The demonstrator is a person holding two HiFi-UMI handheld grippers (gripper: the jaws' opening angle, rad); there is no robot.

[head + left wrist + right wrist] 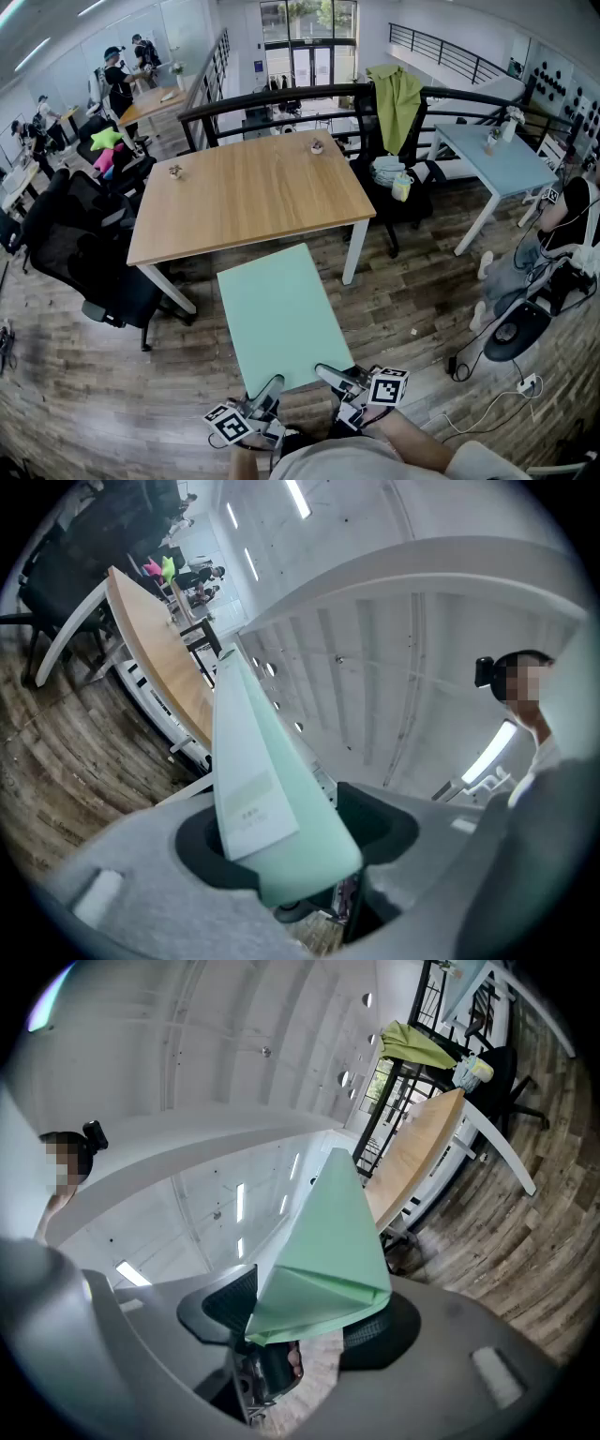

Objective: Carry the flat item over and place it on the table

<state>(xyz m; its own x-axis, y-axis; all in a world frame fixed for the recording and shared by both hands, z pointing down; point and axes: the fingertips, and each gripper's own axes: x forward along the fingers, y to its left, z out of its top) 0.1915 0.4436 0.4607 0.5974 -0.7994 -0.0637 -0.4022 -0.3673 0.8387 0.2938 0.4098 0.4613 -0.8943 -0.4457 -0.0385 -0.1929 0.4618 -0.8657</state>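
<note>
Progress: the person is carrying the flat item (pixel 281 314) toward the wooden surface (pixel 248 197). Judging by how things lie, the pick-up is done and the placing is not.
Where the item is: it is hanging above the floor (pixel 412 291), just short of the surface's near edge and not touching it.
Left tool (pixel 270 386): it is clamping the left part of the item's near edge, with the board wedged between its dark pads.
Right tool (pixel 328 375): it is gripping the right part of that same edge, jaws closed on the board.
What is left: bringing the item over the near edge, laying it flat and letting go with both tools.
Look of the item: it is showing as a thin, stiff, pale mint rectangle with a plain matte top, lying roughly level. The left gripper view is showing a pale label near the gripped end.
Surface: two small objects (pixel 175 171) are sitting toward its far side.
</note>
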